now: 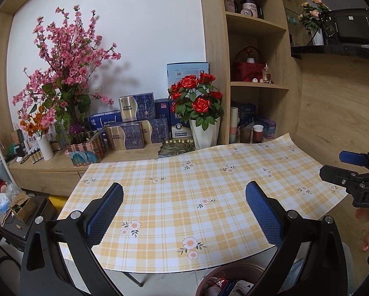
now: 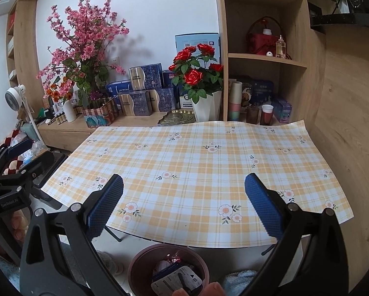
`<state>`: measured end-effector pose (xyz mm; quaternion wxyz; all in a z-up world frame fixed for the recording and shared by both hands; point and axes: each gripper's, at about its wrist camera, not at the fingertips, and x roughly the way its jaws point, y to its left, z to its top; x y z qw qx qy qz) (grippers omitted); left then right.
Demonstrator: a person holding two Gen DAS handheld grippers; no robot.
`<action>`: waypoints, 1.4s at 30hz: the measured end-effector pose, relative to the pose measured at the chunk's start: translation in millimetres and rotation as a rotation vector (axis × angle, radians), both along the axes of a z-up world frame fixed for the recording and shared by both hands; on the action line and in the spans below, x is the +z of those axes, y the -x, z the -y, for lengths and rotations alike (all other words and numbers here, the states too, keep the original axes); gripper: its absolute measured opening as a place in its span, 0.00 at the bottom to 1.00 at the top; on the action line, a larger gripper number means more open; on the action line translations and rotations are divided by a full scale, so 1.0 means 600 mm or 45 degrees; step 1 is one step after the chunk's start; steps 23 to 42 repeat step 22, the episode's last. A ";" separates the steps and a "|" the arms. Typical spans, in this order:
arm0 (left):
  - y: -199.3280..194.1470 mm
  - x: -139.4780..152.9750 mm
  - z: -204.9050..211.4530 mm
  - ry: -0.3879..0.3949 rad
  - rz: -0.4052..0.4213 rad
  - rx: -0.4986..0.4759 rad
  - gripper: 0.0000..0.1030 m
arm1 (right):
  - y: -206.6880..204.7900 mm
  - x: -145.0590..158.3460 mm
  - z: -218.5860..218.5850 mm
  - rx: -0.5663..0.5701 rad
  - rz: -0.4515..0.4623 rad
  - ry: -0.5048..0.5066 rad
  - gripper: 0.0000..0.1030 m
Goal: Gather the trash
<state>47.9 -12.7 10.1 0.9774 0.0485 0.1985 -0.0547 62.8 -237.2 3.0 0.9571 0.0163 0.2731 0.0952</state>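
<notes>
Left gripper (image 1: 184, 207) hangs spread and empty over the bare checked table (image 1: 184, 185); right gripper (image 2: 184, 204) likewise, jaws wide. Trash (image 2: 177, 276) already sits in the brown bin (image 2: 140, 266) below the near edge, likely finished. The bin's contents are half cut off.

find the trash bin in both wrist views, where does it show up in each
Left wrist: the brown trash bin sits at the bottom edge, right of centre, below the checked tablecloth's near edge, partly cut off.
Right wrist: the bin is at bottom centre, more fully visible, with wrappers inside.
Shared landmark: the red rose pot stands behind the table's far edge.
</notes>
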 end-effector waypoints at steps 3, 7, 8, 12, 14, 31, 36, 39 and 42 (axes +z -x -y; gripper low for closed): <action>0.002 0.002 0.002 -0.004 0.003 0.001 0.94 | 0.001 0.000 -0.002 -0.004 0.001 0.002 0.94; 0.002 0.002 0.001 0.012 -0.001 -0.007 0.94 | 0.001 0.000 -0.003 0.001 -0.002 0.004 0.94; 0.001 0.002 0.000 0.017 -0.005 -0.010 0.94 | 0.001 0.000 -0.004 0.004 -0.002 0.005 0.94; -0.001 -0.001 -0.004 0.023 -0.014 -0.001 0.94 | 0.002 0.002 -0.006 0.011 0.001 0.004 0.94; -0.001 -0.001 -0.004 0.020 -0.015 0.003 0.94 | 0.001 0.001 -0.006 0.011 -0.001 0.004 0.94; -0.004 -0.001 -0.002 -0.014 -0.009 0.029 0.94 | -0.002 0.000 -0.009 0.011 -0.013 0.009 0.94; -0.004 -0.001 -0.002 -0.014 -0.009 0.029 0.94 | -0.002 0.000 -0.009 0.011 -0.013 0.009 0.94; -0.004 -0.001 -0.002 -0.014 -0.009 0.029 0.94 | -0.002 0.000 -0.009 0.011 -0.013 0.009 0.94; -0.004 -0.001 -0.002 -0.014 -0.009 0.029 0.94 | -0.002 0.000 -0.009 0.011 -0.013 0.009 0.94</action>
